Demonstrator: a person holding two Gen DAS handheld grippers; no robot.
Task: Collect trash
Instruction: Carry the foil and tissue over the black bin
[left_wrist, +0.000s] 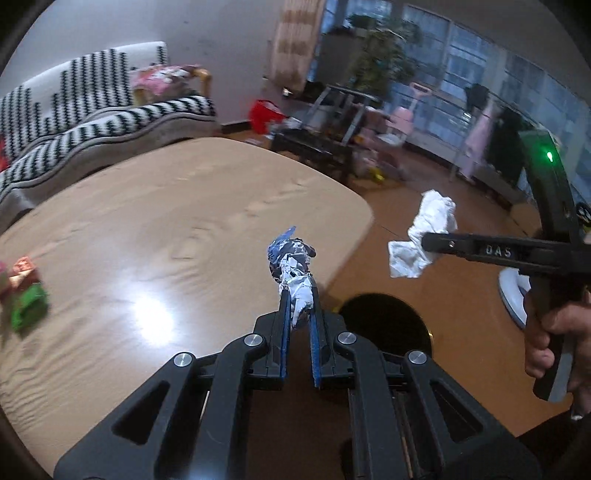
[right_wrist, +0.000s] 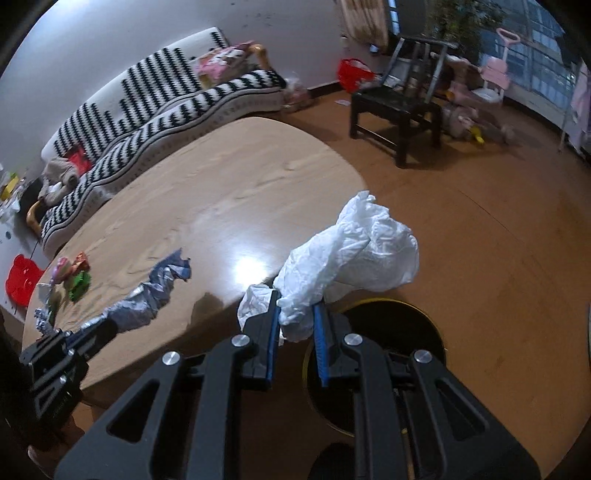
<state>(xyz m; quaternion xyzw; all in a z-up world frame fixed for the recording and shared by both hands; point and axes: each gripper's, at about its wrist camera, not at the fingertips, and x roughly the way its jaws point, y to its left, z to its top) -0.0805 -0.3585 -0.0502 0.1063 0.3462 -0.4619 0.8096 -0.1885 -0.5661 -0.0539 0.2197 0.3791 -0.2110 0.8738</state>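
- A wooden table (left_wrist: 155, 229) is seen ahead and to the left of both grippers.
- A round black bin (right_wrist: 388, 343) is seen on the floor, just under the right gripper (right_wrist: 295, 317) tips.
- A white crumpled tissue (right_wrist: 354, 251) is clamped in the right gripper, above the bin edge.
- A blue-silver wrapper (left_wrist: 293, 266) is clamped in the left gripper (left_wrist: 299, 302), over the table edge near the bin.
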